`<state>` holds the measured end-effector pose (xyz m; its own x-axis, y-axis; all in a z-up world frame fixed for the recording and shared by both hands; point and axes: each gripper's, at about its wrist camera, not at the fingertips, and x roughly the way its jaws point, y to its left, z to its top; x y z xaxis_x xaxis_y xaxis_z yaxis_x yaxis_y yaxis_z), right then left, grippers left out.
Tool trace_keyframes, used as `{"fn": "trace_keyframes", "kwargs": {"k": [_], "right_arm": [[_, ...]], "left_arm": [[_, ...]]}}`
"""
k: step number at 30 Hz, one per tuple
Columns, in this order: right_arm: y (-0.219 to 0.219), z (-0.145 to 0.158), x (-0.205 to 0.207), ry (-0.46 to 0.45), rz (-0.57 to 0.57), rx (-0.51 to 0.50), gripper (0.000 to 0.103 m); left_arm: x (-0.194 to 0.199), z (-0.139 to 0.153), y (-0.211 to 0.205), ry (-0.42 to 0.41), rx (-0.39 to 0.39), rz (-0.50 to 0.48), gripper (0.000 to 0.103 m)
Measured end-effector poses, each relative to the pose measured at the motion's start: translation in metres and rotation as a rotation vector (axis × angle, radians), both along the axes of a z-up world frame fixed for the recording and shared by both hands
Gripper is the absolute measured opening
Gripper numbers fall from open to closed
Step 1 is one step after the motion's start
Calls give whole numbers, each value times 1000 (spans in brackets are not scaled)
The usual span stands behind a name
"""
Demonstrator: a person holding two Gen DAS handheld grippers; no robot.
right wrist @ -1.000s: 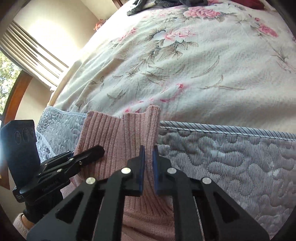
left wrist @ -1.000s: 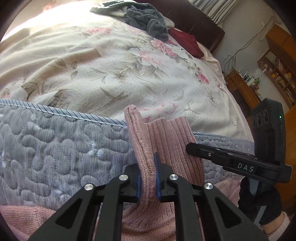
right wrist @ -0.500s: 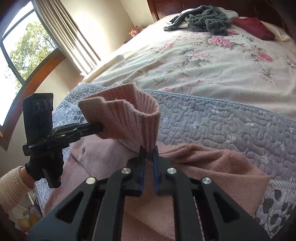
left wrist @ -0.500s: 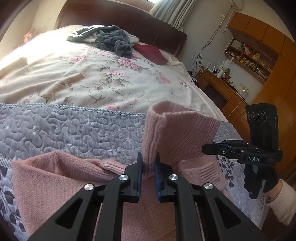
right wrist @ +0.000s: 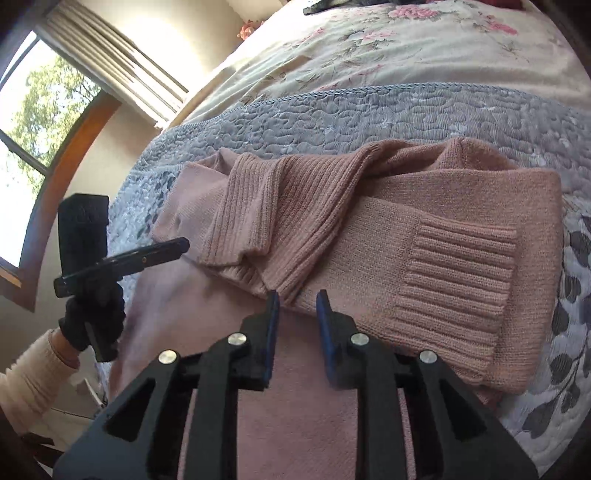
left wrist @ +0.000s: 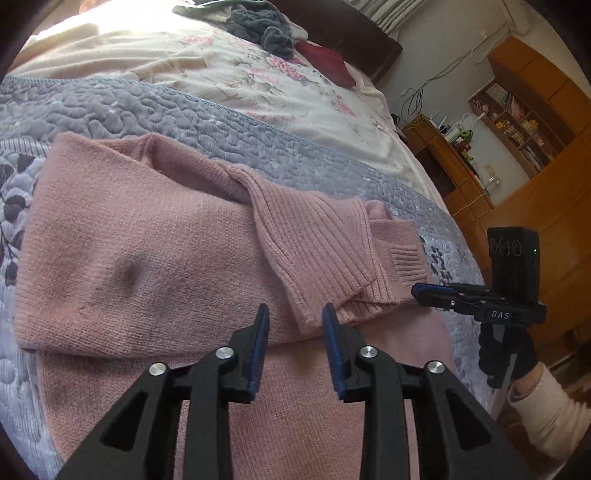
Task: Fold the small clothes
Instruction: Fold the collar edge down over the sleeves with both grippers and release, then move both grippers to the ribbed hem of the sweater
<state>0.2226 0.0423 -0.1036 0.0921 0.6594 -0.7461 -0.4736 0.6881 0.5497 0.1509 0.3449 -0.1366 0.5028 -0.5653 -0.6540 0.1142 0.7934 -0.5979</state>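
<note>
Right now my left hand-held gripper (left wrist: 293, 325) hangs with its blue-padded jaws spread, gripping nothing, just above the near edge of the pink knitted sweater (left wrist: 122, 254). My right hand-held gripper (right wrist: 295, 312) is spread and empty too, its tips just short of the ribbed fold. That ribbed turtleneck collar (left wrist: 314, 251) lies folded down across the sweater's body, and a sleeve with a ribbed cuff (right wrist: 454, 291) is folded over the front. The sweater lies flat on the grey-blue quilted bedspread (left wrist: 147, 110) at the near end of the bed. Beyond it stretches a cream floral blanket (left wrist: 236, 70), with a dark grey crumpled garment (left wrist: 266, 29) and a dark red cloth (left wrist: 325, 61) near the headboard.
</note>
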Motion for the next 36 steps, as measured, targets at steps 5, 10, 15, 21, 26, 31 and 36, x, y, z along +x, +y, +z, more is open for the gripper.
{"fn": "trace_keyframes", "kwargs": {"k": [5,10,15,21,26,31,36], "right_arm": [[17,-13,18,122,-87,34,39],[32,-30,29,191,-102,42,7],[15,-7,24,92,-95,-38,7],[12,-34,19,125,-82,-119,6],[11,-37,14,118,-107,-118,10],[-15,5,-24,37,-127,-122,25],[-57,42,-111,-37,-152,-139,37]], "left_arm": [[20,-4,-14,65,-50,36,47],[34,-21,-31,137,-11,36,9],[31,-7,-27,83,72,6,8],[28,-19,-29,96,196,-52,8],[25,-19,-28,112,208,-19,13],[-18,16,-29,81,316,24,39],[-113,50,-19,42,396,79,49]]}}
